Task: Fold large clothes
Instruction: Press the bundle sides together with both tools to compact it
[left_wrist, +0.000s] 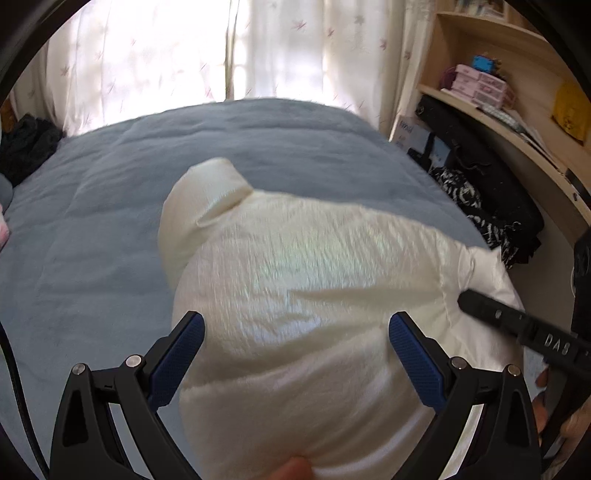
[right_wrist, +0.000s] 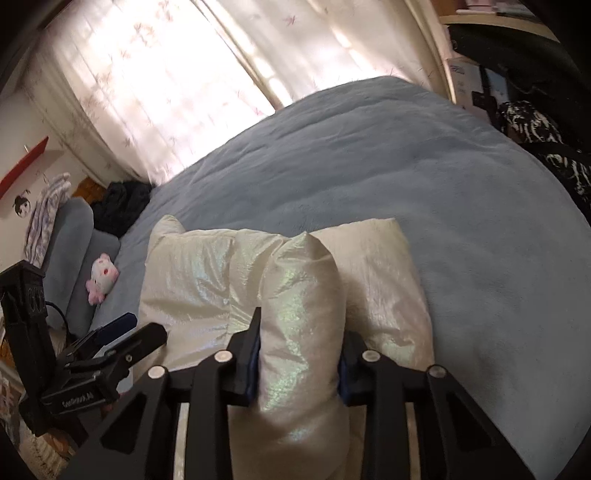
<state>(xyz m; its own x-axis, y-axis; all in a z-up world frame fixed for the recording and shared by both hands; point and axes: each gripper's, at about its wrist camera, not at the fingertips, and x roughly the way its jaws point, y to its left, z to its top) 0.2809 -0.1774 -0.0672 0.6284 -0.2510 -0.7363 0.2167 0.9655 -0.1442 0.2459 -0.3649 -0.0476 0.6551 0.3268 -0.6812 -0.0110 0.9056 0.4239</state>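
The puffy cream jacket (right_wrist: 280, 280) lay on the blue bed (right_wrist: 424, 177). My right tool (right_wrist: 299, 365) was squeezed tight on a fat sleeve roll. My left tool (left_wrist: 295, 354) was wide apart above the jacket, holding nothing. It looked light, squishy and slippery, so I thought grabbing a thick seam was best.

The jacket (right_wrist: 229, 280) lies on the bed (right_wrist: 406, 177) — curtains (right_wrist: 155, 85) behind, a plush toy (right_wrist: 101, 277) at its left, shelves (left_wrist: 498, 92) to the right.
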